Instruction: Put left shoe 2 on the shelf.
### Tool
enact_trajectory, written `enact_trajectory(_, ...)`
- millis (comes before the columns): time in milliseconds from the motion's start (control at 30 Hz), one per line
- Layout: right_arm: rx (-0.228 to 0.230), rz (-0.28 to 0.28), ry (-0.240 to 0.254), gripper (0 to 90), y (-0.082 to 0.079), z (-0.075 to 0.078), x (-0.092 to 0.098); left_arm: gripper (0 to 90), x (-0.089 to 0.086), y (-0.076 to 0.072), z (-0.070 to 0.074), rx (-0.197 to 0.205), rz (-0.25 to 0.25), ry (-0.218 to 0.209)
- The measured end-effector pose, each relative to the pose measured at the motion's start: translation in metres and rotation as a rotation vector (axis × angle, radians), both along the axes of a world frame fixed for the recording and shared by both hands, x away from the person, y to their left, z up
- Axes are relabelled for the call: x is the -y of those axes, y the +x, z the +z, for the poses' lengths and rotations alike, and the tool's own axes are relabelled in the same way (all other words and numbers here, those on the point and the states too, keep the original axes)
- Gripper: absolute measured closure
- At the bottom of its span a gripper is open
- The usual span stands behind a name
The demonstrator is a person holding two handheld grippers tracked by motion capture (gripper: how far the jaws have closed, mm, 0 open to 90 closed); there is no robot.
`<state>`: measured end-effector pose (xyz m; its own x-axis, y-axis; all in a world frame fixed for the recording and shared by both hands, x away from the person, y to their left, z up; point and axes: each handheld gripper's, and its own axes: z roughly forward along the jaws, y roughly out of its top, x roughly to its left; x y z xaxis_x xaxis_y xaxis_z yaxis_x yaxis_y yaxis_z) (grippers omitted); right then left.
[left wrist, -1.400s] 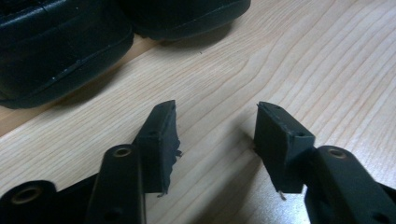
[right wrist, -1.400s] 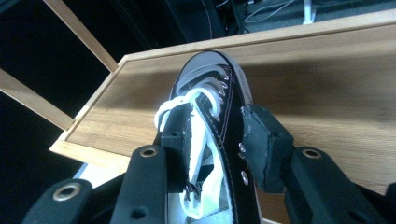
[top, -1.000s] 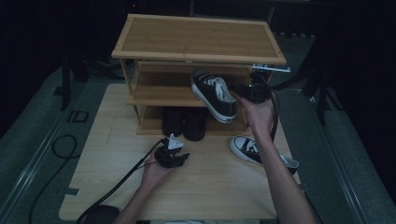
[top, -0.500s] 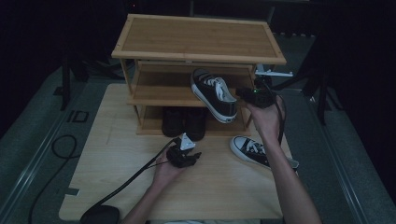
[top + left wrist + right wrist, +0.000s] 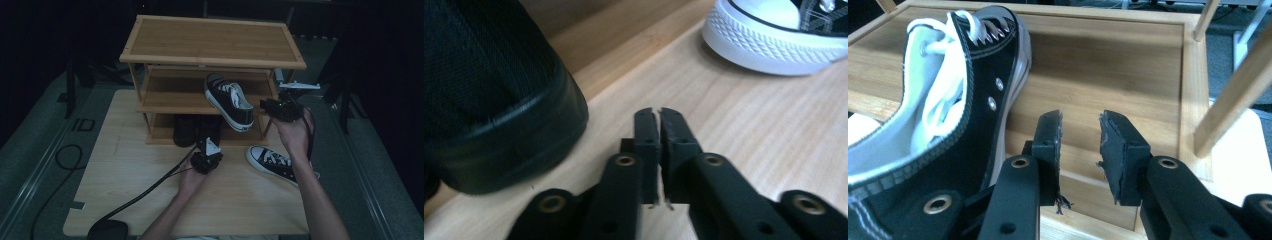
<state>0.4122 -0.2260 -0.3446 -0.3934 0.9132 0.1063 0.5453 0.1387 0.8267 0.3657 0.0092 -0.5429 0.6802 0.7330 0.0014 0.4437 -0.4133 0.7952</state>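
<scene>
The work in hand is shelving shoes on the three-tier bamboo shoe rack [image 5: 210, 45]. The black canvas high-top sneaker with white laces [image 5: 230, 100] is lying tilted on the middle shelf, its heel hanging over the front edge. The right hand-held gripper [image 5: 1080, 130] is standing released just beside that heel, with nothing between its pads. The left hand-held gripper [image 5: 659, 112] has just been closing and is now clenched on nothing. It is hovering low between a plain black shoe [image 5: 489, 100] on the bottom shelf and the matching second sneaker [image 5: 272, 160]. Next, I judge, the tilted sneaker is needing a nudge flat, and its mate a pickup. The pale wooden desk [image 5: 125, 165] is sitting on grey carpet [image 5: 30, 150] in a dark room.
</scene>
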Motion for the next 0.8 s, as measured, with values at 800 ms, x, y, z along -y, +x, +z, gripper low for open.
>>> enact_trajectory(800, 0.017, 0.07, -0.056, 65.5, -0.032, -0.033, -0.011, 90.0, 0.049, 0.042, -0.001, 0.044, 0.098, 0.014)
